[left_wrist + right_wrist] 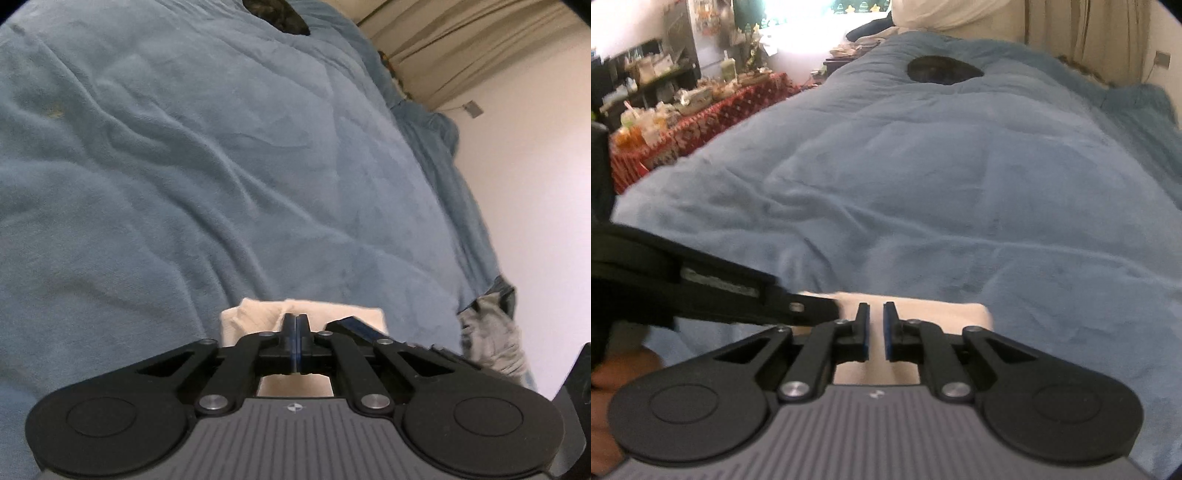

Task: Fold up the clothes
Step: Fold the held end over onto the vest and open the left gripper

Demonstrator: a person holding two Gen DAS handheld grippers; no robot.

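Observation:
A cream cloth (pixel 365 314) (pixel 942 314), folded into a small rectangle, lies on the blue blanket (pixel 221 166) (pixel 923 184) at the near edge. My left gripper (pixel 296 317) sits over the cloth's middle with its jaws pressed together; whether any fabric is pinched is hidden. It also reaches in from the left in the right wrist view (pixel 827 310), its tip on the cloth. My right gripper (pixel 875 306) hovers over the same cloth with only a slim gap between its pads, cream fabric showing through. One of its fingers (pixel 354 326) shows on the cloth's right part.
A dark object (pixel 277 14) (pixel 942 70) lies at the far end of the bed. A grey garment (pixel 487 332) hangs at the bed's right edge by the wall. A cluttered table with a red cover (pixel 701 107) stands to the left. A hand (pixel 613 373) shows at lower left.

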